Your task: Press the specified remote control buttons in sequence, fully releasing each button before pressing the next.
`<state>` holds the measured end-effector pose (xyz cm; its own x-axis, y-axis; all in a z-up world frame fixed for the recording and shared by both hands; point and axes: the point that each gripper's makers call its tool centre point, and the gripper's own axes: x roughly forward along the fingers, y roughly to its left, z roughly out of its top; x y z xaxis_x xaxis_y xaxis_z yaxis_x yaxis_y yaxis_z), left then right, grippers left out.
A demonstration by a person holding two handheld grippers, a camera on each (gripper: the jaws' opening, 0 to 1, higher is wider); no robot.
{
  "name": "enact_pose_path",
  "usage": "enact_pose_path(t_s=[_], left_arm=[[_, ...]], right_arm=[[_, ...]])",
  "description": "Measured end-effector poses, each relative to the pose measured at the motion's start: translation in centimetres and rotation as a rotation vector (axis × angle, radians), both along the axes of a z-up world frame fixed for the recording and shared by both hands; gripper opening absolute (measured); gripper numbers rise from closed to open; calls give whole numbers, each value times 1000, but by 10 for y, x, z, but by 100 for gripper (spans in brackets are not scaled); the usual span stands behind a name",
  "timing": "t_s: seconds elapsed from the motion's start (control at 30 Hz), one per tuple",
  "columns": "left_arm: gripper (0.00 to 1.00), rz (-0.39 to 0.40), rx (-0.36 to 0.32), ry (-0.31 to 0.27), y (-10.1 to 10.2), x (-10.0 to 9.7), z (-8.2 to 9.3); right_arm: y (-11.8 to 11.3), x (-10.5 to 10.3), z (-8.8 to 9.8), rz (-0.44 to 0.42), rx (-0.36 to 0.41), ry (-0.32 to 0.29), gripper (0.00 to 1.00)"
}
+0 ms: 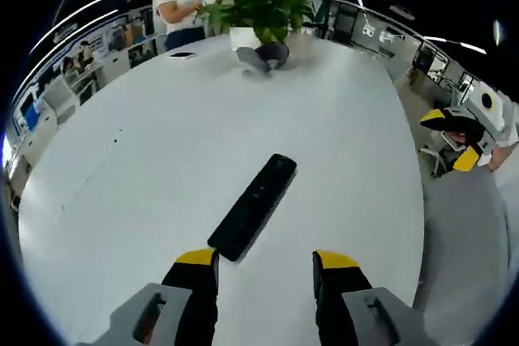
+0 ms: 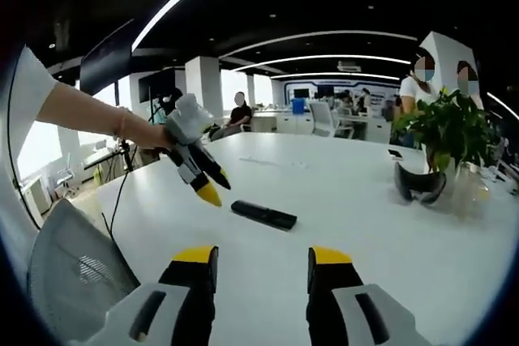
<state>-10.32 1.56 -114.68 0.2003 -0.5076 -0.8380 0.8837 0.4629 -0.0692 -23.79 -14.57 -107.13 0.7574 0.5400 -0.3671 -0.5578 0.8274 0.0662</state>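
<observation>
White table [image 1: 162, 168], black remote [image 1: 253, 207] lying flat, long axis diagonal toward plant [image 1: 258, 12], both tools' jaws apart

A slim black remote control [image 1: 254, 207] [image 2: 263, 215] lies flat on the white table [image 1: 162, 176] [image 2: 349, 200].

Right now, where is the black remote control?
The remote control lies flat on the white table, just ahead of the left gripper, with the potted plant far beyond it.
</observation>
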Motion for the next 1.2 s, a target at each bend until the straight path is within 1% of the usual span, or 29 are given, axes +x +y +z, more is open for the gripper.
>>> enact_pose_path(t_s=[0.03,0.17,0.33,0.5,0.57,0.63,0.93,0.97,1.0,1.13,1.2], left_arm=[[47,-12,18,7,-1,1,-3],[47,-51,41,21,-13,9,-11],[47,-94,88,22,-19,25,-22],[46,-114,100,26,-22,39,-29],[46,-117,103,37,-24,44,-33],[46,-128,117,45,-23,45,-36],[44,-230,188,31,-18,45,-49],[43,-259,205,11,-17,45,-49],[42,-260,208,6,-17,45,-49],[40,-287,212,8,-19,43,-49],[35,-325,226,6,-21,39,-48]], right_arm=[[0,0,0,1,-3,0,42],[1,-1,-2,8,-21,1,41],[-2,0,-4,-1,-39,4,39],[-7,2,-6,-27,-37,12,38],[-9,2,-6,-37,-31,14,37],[-10,3,-5,-45,-28,13,36],[-13,4,-5,-73,-14,14,33],[-13,4,-4,-76,-8,14,32],[-13,4,-4,-77,-6,14,32],[-13,3,-4,-76,3,18,31],[-12,3,-5,-72,0,18,31]])
